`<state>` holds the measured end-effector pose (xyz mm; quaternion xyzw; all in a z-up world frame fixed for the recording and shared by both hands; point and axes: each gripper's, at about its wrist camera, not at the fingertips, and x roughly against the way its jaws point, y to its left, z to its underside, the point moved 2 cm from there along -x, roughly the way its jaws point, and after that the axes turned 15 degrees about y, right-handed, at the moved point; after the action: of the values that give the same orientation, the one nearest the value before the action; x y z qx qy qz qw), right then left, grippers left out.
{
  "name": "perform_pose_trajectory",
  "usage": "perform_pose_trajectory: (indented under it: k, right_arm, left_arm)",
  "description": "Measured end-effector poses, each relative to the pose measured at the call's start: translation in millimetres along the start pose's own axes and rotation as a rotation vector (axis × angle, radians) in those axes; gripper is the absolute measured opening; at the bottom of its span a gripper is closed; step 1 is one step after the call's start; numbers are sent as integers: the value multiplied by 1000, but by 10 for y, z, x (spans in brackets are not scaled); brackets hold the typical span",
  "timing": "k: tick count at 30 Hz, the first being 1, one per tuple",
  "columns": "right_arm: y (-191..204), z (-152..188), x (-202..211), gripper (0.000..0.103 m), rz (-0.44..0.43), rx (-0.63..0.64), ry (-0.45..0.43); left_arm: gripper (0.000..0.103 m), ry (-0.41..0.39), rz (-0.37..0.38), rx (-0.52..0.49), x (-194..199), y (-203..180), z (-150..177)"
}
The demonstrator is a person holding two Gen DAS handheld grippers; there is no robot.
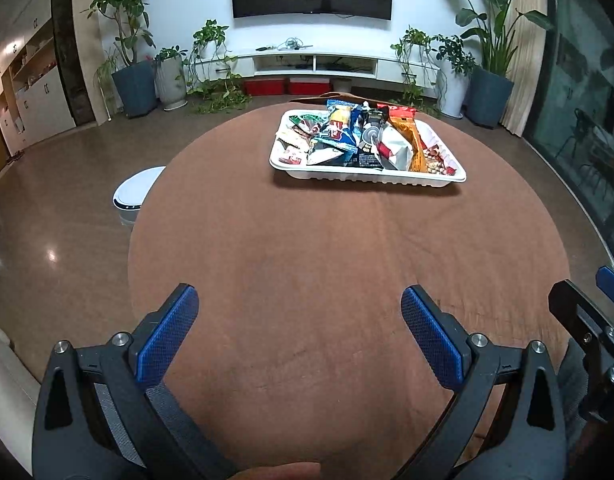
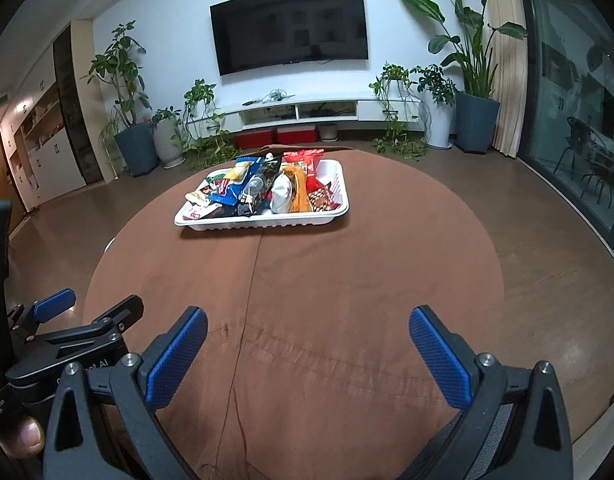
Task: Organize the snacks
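Both tongs, left (image 1: pixel 299 320) and right (image 2: pixel 307 340), gape apart, holding nothing, over the bare brown counter (image 1: pixel 307 248). Far across it, a white tray (image 1: pixel 367 176) holds heaped snack packets (image 1: pixel 347 136); nothing between.

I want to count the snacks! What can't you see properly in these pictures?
- Snack packets heaped in the white plastic tray: both views, upper packets cover lower ones, so no sure count.
- Packet lettering: too small and far, both views.
- Round brown table, near edge: cut off by the bottom edge and hidden behind the open left gripper and open right gripper.
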<state>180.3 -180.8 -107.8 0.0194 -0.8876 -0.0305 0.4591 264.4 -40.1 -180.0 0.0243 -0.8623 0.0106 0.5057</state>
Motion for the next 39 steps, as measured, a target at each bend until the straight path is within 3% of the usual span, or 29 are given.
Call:
perform_pose_trajectory:
  k: [39]
  right_arm:
    - [-1,45,-61,103,-2,-3,23]
  left_arm:
    - [103,12,2,-17,-86,-88,8]
